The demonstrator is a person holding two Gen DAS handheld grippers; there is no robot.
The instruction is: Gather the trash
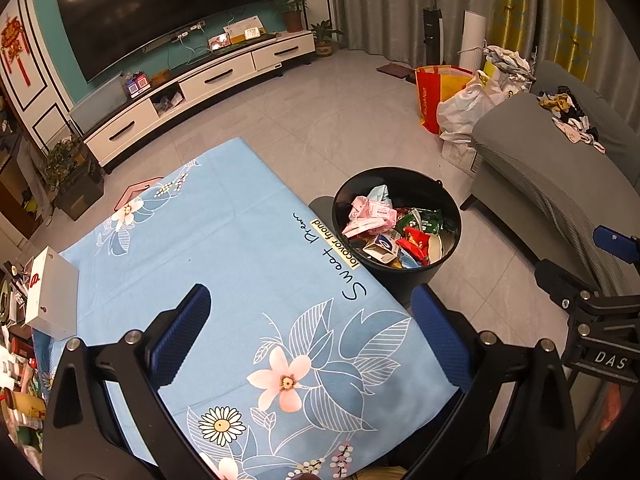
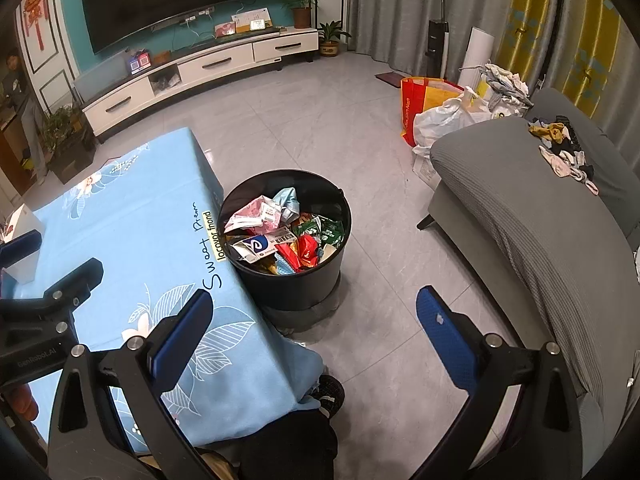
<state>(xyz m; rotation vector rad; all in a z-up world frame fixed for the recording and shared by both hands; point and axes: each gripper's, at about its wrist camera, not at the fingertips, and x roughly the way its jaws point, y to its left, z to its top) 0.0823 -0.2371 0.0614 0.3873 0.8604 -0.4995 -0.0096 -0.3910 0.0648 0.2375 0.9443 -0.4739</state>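
The left claw (image 1: pixel 310 320) hangs released, its blue textured pads (image 1: pixel 182 332) spread wide with nothing between them, above the counter draped in a pale blue floral cloth (image 1: pixel 224 248). The right claw (image 2: pixel 316 324) is likewise spread and empty, poised past the counter's corner over the grey tiled floor (image 2: pixel 360 152).

The cloth is soft woven fabric, printed with pink and white flowers and dark script; no wrappers lie on the part of it in view. A white cardboard box (image 1: pixel 52 292) sits at its far left edge.

The trash itself lies in the round black plastic bin (image 2: pixel 292 280), which stands on the floor touching the counter's side. Inside is a loose heap: crumpled pink paper packets (image 2: pixel 256 214), a pale blue crushed wrapper (image 2: pixel 288 198), green foil sachets (image 2: pixel 326 232), a red glossy wrapper (image 2: pixel 304 250) and a white printed carton (image 2: pixel 256 246).

I judge all of it light and easily deformed. The foil and film pieces are probably slick and springy, best pinched at a folded edge or crumpled ridge so the pads bite. The carton is stiffer and would take a grip across a flat flap. The bin looks rigid and smooth-walled; with so little weight inside, its rim is the likely hold.

Beyond stands a grey ribbed fabric sofa (image 2: pixel 520 208).
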